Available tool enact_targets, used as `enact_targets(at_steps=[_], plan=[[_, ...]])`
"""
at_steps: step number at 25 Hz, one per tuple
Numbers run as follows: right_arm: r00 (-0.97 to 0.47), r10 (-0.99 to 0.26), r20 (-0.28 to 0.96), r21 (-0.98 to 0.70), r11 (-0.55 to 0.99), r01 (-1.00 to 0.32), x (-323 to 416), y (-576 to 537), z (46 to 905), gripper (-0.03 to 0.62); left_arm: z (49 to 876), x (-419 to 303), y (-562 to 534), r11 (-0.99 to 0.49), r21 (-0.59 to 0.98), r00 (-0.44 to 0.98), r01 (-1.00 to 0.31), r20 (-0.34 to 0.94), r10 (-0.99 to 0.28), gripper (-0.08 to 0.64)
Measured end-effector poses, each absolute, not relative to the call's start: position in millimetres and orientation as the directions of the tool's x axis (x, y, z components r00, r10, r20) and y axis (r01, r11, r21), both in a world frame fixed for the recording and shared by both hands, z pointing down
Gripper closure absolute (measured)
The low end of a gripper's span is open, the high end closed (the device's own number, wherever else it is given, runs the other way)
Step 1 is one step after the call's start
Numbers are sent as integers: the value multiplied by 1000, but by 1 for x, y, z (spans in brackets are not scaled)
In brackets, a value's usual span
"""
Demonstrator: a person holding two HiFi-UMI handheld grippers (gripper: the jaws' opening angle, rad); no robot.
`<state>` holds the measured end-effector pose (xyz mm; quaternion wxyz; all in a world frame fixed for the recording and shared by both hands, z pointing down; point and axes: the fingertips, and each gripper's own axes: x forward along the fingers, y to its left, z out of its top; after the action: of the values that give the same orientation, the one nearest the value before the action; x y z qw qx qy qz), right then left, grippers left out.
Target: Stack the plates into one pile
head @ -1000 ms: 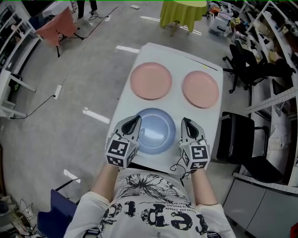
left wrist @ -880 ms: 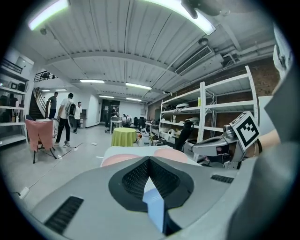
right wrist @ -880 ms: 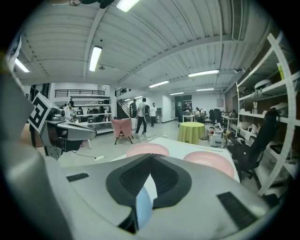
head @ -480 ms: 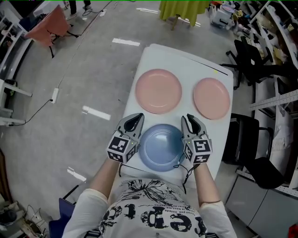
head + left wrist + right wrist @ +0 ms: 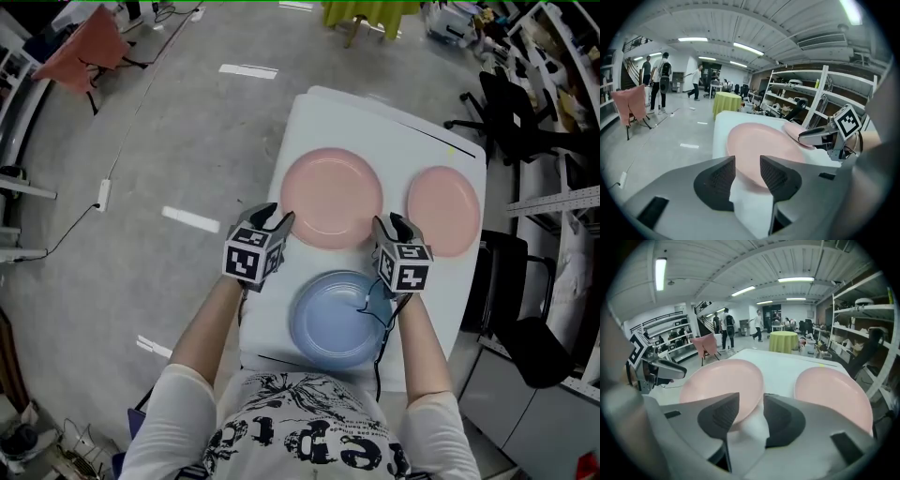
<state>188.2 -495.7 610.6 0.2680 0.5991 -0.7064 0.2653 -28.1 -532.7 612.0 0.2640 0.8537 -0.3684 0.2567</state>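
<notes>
Three plates lie apart on the white table [image 5: 412,141]: a blue plate [image 5: 342,317] nearest me, a large pink plate [image 5: 331,198] beyond it, and a smaller pink plate [image 5: 443,211] at the right. My left gripper [image 5: 274,222] hovers at the large pink plate's near left rim, and my right gripper [image 5: 389,226] at its near right rim. Both sets of jaws are opening with nothing between them. In the left gripper view the jaws [image 5: 747,174] frame the large pink plate [image 5: 761,147]. The right gripper's jaws [image 5: 751,418] sit between the large pink plate [image 5: 719,380] and the smaller one [image 5: 834,390].
The table's left edge drops to grey floor. Black chairs [image 5: 511,131] and metal shelving [image 5: 562,206] crowd the right side. A table with a yellow-green cloth [image 5: 783,341] stands beyond the far end, with people [image 5: 660,79] walking in the background.
Both grippers have moved forward from either side of the blue plate to the near rim of the large pink plate. The blue plate stays on the table behind them.
</notes>
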Motion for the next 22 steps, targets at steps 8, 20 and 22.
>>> enact_targets(at_steps=[8,20,22], plan=[[-65,-606,793,-50,42,-998,192,-527,648,439,655,-28,-580,-509,384,592,-770,727,-348,423],[-1,-603,798,-37,-48,-998,199,-530,665,525,669,-22,-582,-461,492,641,-739,724,-256,476],[-2,-606,796,-47,-59,-997,199,-529,664,529,669,-23,-580,-473,467,627,-747,731,-269,477]])
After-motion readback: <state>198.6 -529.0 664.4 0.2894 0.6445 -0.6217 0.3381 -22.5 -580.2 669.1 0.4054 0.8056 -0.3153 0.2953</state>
